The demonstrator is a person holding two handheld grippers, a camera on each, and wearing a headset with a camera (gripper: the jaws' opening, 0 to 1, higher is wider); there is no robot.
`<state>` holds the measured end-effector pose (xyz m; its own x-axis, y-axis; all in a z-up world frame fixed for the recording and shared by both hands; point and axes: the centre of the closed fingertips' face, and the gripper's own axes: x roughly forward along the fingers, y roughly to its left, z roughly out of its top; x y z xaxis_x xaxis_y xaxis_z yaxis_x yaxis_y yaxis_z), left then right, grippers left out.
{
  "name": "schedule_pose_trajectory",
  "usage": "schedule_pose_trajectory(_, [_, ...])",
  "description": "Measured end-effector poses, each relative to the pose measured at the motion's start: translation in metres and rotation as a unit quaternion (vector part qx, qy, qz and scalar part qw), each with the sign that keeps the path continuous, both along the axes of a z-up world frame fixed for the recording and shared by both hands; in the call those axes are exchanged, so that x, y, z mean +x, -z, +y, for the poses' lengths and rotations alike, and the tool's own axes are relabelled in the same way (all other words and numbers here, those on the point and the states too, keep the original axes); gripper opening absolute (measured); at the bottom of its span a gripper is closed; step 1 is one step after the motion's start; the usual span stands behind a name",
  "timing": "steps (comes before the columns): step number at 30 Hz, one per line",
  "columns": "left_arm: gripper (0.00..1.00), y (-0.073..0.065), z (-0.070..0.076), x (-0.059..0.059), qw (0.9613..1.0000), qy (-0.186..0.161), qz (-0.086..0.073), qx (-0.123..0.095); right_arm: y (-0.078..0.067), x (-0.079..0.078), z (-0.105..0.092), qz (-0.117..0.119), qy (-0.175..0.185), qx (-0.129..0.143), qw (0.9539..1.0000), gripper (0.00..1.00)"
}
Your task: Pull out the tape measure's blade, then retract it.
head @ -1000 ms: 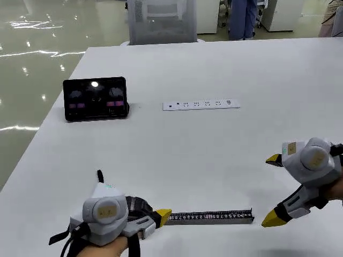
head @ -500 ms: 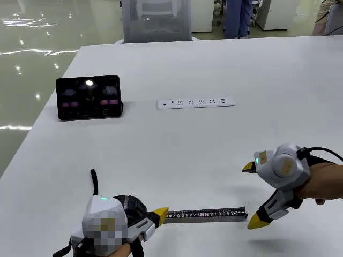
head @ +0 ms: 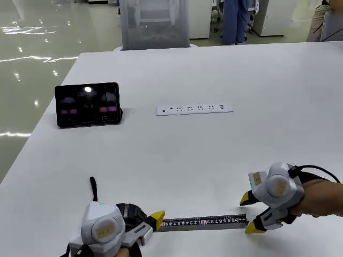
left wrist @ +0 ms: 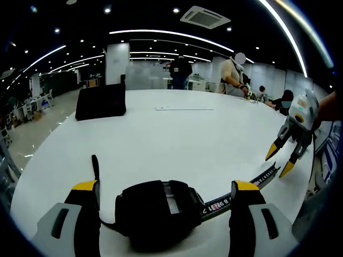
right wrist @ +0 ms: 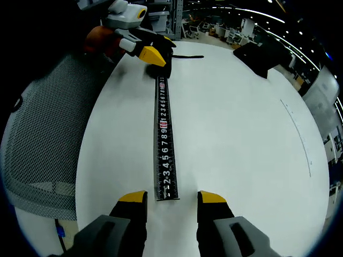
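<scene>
The black tape measure case (head: pixel 127 216) sits low on the white table (head: pixel 214 155), with my left gripper (head: pixel 147 215) shut on it. In the left gripper view the case (left wrist: pixel 155 211) lies between the yellow-tipped jaws of that gripper (left wrist: pixel 165 186). The blade (head: pixel 203 220) lies flat on the table, pulled out to the right. My right gripper (head: pixel 248 214) stands open at the blade's end, one jaw on each side. In the right gripper view the blade (right wrist: pixel 164 144) runs away from the open right gripper (right wrist: pixel 171 197), its tip just ahead of the gap.
A black tablet (head: pixel 88 104) stands at the left and a white power strip (head: pixel 194 109) lies mid-table. A grey chair (head: pixel 154 24) is at the far edge. The case's black strap (head: pixel 93 188) trails on the table.
My right gripper has come left and down to the blade's tip, and its jaws now straddle it. The left gripper still holds the case; the blade looks the same length.
</scene>
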<state>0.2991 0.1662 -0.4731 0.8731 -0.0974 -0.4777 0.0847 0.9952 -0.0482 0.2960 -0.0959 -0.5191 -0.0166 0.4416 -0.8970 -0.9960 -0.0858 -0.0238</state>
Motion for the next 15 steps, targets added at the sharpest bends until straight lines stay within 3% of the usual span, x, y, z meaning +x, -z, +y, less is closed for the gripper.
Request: schedule_pose_trajectory(15, [0.99,0.0056,0.0055,-0.0008,0.9999,-0.007,0.008,-0.002,0.0032,-0.0049,0.0020,0.003,-0.009,-0.009,0.9999,0.13])
